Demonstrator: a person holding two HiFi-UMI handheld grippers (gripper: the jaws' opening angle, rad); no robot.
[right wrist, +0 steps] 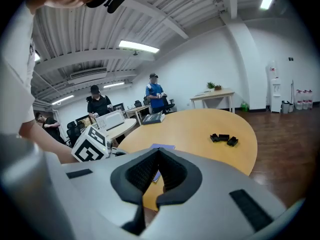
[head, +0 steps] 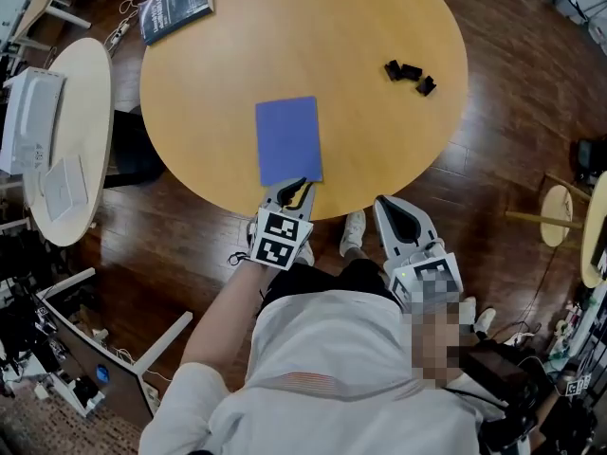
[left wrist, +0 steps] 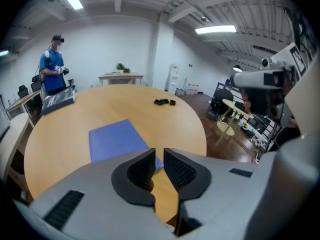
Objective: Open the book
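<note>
Left gripper (head: pixel 299 191) jaws barely apart, right gripper (head: pixel 400 214) jaws together, both empty. Thin blue book (head: pixel 288 140) lies closed on worktop (head: pixel 360 112); probably light and floppy, so pinch the cover's edge.

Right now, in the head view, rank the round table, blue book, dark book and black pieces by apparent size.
round table
blue book
dark book (farther off, so true size unsure)
black pieces
</note>
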